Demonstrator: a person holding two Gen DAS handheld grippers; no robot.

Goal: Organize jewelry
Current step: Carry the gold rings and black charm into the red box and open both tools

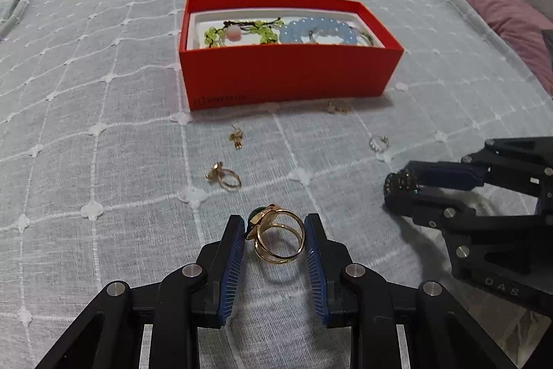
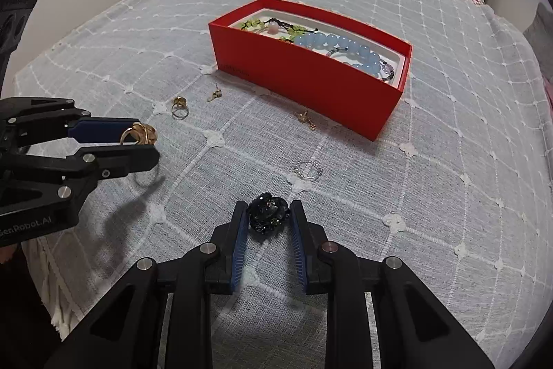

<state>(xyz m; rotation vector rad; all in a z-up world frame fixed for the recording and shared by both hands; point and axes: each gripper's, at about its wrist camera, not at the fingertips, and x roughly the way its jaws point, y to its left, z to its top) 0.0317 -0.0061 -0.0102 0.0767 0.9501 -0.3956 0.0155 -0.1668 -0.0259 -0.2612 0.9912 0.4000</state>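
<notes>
A gold ring (image 1: 276, 239) with a dark green stone is pinched between the blue pads of my left gripper (image 1: 274, 223), held a little above the bedcover; its shadow falls beneath it. From the right wrist view the same gold ring (image 2: 138, 133) shows in the left gripper (image 2: 148, 142). My right gripper (image 2: 268, 210) is shut on a black sparkly jewel (image 2: 268, 215), close to the cloth. In the left wrist view the right gripper (image 1: 390, 192) and the black jewel (image 1: 401, 182) show at right. A red box (image 1: 287, 71) ahead holds a green bead bracelet (image 1: 242, 30) and a blue bead bracelet (image 1: 318, 30).
Loose on the pale blue checked bedcover lie a gold ring (image 1: 224, 177), a gold earring (image 1: 236, 137), another gold earring (image 1: 337, 108) by the box front, and a silver ring (image 1: 378, 142). A pink pillow (image 1: 501, 6) lies at the far right.
</notes>
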